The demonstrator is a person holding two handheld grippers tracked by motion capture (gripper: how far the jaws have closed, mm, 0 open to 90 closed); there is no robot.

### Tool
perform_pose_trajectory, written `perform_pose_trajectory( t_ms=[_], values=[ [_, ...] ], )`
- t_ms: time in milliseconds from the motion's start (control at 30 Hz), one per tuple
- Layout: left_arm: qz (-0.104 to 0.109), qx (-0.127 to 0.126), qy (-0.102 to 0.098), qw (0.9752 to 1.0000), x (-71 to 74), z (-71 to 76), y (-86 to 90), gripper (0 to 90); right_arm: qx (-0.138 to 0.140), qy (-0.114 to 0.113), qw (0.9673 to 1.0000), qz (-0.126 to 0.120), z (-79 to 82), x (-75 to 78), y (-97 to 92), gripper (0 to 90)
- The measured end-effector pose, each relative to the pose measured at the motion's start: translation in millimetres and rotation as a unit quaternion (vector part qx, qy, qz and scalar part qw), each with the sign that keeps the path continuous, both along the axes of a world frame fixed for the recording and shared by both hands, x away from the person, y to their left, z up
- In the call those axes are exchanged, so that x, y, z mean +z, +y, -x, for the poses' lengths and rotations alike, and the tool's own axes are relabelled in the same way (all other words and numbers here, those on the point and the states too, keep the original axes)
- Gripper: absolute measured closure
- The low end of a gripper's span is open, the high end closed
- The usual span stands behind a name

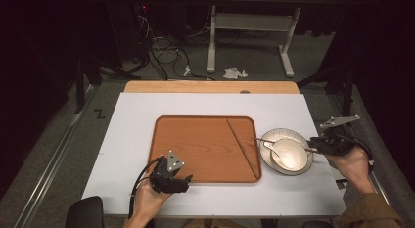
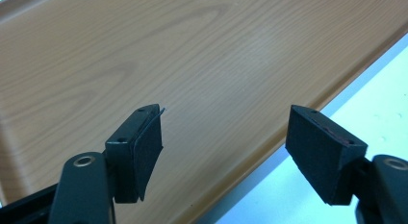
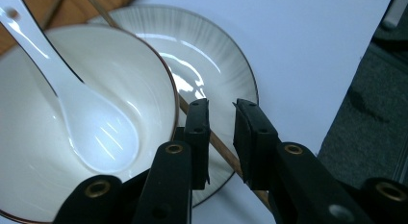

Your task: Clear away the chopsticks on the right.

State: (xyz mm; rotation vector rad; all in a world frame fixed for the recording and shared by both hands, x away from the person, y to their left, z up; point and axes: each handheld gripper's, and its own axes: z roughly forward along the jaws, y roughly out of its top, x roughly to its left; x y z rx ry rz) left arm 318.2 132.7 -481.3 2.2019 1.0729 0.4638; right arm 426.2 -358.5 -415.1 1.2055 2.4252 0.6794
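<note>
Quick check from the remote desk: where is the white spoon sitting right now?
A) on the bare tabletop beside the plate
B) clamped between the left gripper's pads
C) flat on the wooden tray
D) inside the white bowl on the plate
D: the right gripper view shows the white spoon lying with its scoop inside the white bowl, which stands on the plate.

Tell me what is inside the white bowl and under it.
Inside the white bowl lies a white spoon. Under it sits a grey-rimmed plate; the plate's middle is covered by the bowl.
</note>
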Motion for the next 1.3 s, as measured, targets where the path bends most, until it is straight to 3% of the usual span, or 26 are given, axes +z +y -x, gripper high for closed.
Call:
perform_pose_trajectory(
  t_ms=[233, 400, 500, 1300],
  values=[
    [0.0, 0.006, 0.001, 1.0, -0.3, 2.2, 2.5, 28.7, 0.012, 0.042, 0.9987, 0.026, -7.1, -15.9, -2.5, 75.3],
    [-0.005, 0.009, 0.0, 0.9999, -1.2, 3.1, 3.1, 28.7, 0.018, 0.058, 0.9974, 0.039, -10.4, -23.4, -0.9, 74.1],
    [-0.016, 0.008, -0.002, 0.9998, -2.4, 2.4, 1.7, 28.7, 0.022, 0.058, 0.9973, 0.039, -11.1, -25.1, -2.1, 74.4],
    [-0.015, 0.005, -0.001, 0.9999, -2.1, 3.7, 0.8, 28.7, 0.047, 0.055, 0.9948, 0.072, -24.1, -29.3, 6.7, 74.5]
  ],
)
